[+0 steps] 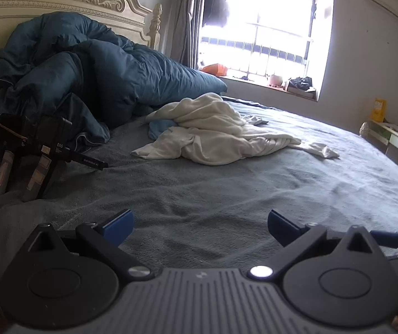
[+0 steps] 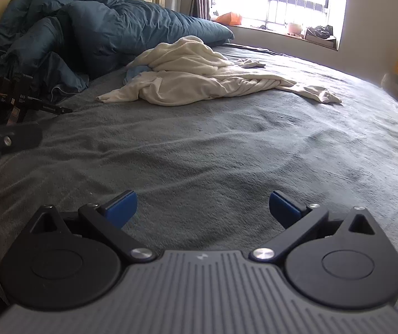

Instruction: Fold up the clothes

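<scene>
The pile of white clothes (image 1: 221, 130) lies well ahead of the left gripper (image 1: 200, 224), toward the far side of the bed (image 1: 199, 189); the right gripper (image 2: 203, 207) faces the same pile (image 2: 199, 75) from well back; both grippers hang with jaws spread wide, holding nothing; bare grey sheet fills the room between grippers and pile; a blue duvet (image 1: 93, 64) is heaped along the headboard, just left of the clothes; the clothes are crumpled, one sleeve (image 1: 318, 147) trailing out to the right.
</scene>
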